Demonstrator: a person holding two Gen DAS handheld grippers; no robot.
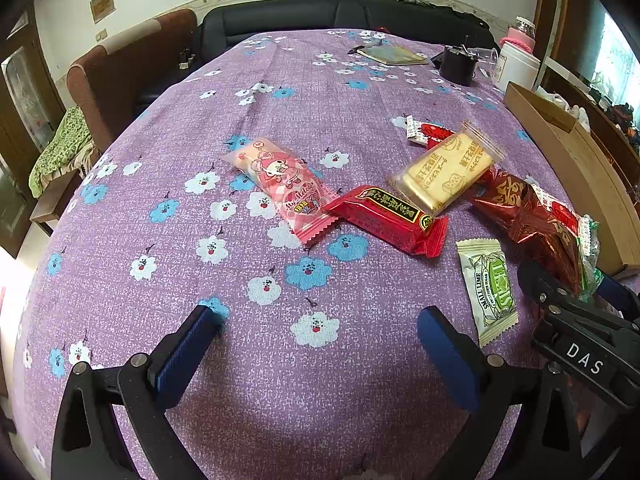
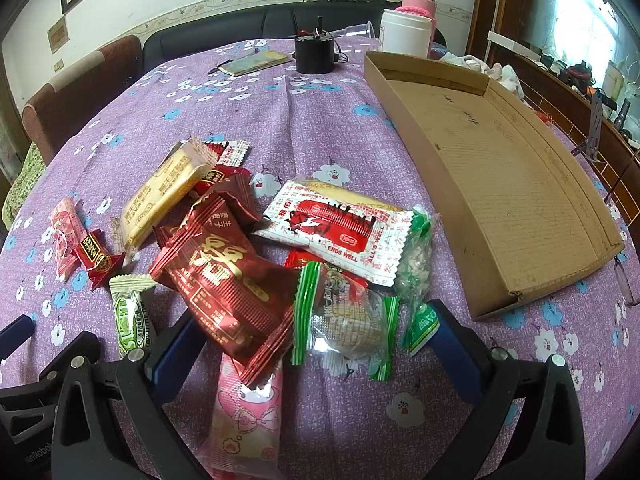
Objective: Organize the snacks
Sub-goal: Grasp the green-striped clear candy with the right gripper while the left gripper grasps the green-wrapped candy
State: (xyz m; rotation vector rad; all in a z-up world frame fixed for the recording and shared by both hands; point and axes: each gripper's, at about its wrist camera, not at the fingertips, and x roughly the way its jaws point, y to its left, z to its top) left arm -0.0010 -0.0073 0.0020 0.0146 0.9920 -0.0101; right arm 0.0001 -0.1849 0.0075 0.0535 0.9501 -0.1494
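Purple cloth (image 1: 280, 120) carries scattered snacks (image 2: 224, 280); both grippers' jaws spread, apparently holding nothing, cardboard tray (image 2: 500, 168) beside.

Purple tablecloth (image 2: 328, 120) with white and blue flowers, plain brown cardboard tray (image 2: 500, 184), dark red foil packet (image 2: 224, 276), pink cartoon-print wrapper (image 1: 280, 188), green-striped clear wrapper (image 2: 344, 316)

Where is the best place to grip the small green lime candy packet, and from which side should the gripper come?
Grip the lime candy packet across its narrow width, near the middle, coming down from above. It lies flat on the tablecloth, apart from the other snacks, with its long sides free. The open left gripper is closest, so it seems the natural one, turned so its fingers straddle the long sides.
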